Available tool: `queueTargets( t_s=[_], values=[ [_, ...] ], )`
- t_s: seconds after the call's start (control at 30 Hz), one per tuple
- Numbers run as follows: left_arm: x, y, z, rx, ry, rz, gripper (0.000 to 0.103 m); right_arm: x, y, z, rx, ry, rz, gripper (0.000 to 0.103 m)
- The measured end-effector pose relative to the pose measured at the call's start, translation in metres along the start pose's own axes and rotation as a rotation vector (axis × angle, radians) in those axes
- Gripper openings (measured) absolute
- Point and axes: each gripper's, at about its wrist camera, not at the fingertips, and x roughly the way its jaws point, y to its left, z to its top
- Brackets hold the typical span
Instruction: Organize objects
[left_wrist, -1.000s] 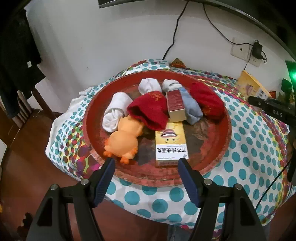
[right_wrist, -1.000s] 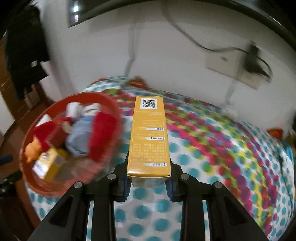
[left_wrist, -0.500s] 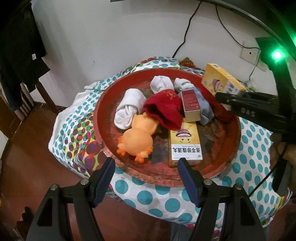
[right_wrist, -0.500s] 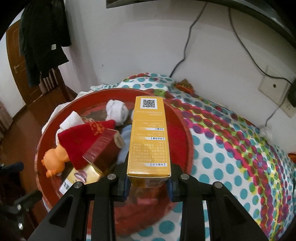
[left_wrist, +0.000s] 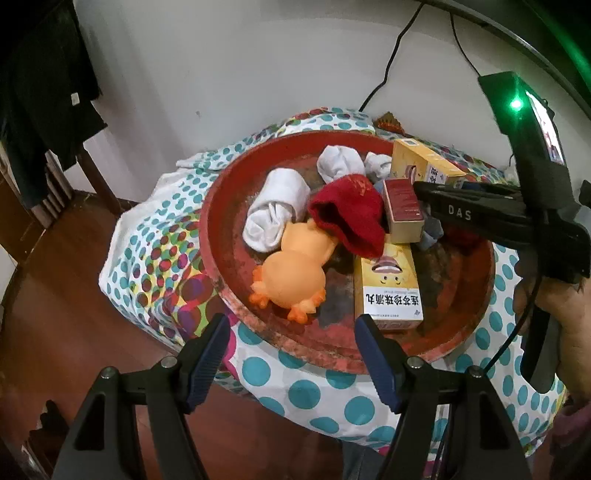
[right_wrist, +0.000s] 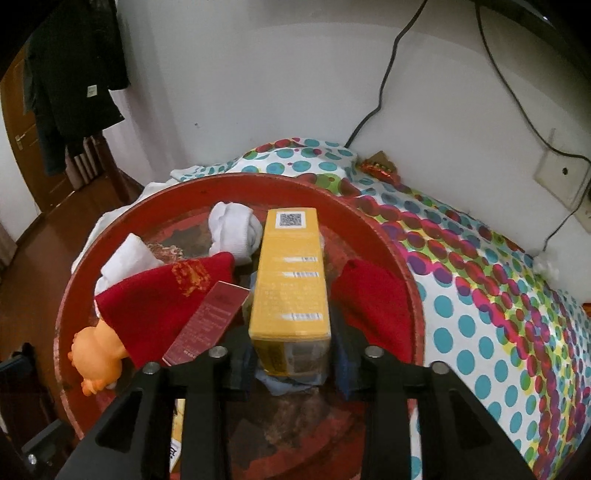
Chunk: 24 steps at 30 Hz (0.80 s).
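A round red tray (left_wrist: 221, 258) (right_wrist: 388, 236) holds rolled white socks (left_wrist: 277, 210), red socks (left_wrist: 351, 218) (right_wrist: 373, 299), an orange rubber duck (left_wrist: 291, 277) (right_wrist: 98, 354), a dark red box (left_wrist: 402, 206) (right_wrist: 210, 321) and a yellow box (left_wrist: 388, 291) lying flat. My right gripper (right_wrist: 293, 362) is shut on another yellow box (right_wrist: 291, 273) (left_wrist: 421, 166) and holds it over the tray's middle, above the grey sock. My left gripper (left_wrist: 291, 354) is open and empty, just before the tray's near rim.
The tray sits on a table with a polka-dot cloth (right_wrist: 498, 295) (left_wrist: 303, 391) against a white wall. A wall socket (right_wrist: 561, 181) and cables are at the right. A dark coat (right_wrist: 74, 74) hangs at the left over a wooden floor (left_wrist: 55, 332).
My right gripper has carried the yellow box leftward from over the cloth to over the tray and lower among the items. The left gripper has drifted slightly left; its jaws stay open.
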Motion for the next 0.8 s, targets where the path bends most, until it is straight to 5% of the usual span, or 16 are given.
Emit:
queueTargets(
  t_s=[0.07, 0.17, 0.27, 0.8],
  values=[
    [0.002, 0.000, -0.001, -0.003, 0.010, 0.006, 0.072, -0.003, 0.004, 0.000, -0.009, 0.001, -0.009, 0.063],
    [0.002, -0.002, -0.002, 0.005, 0.008, 0.010, 0.072, -0.010, 0.042, 0.002, -0.032, -0.007, -0.015, 0.070],
    [0.001, -0.003, -0.002, 0.012, 0.003, 0.016, 0.072, -0.026, 0.020, -0.004, -0.033, 0.016, -0.007, 0.090],
    [-0.002, -0.009, -0.003, 0.013, 0.010, 0.028, 0.072, -0.075, 0.024, -0.053, 0.002, 0.157, -0.067, 0.102]
  ],
)
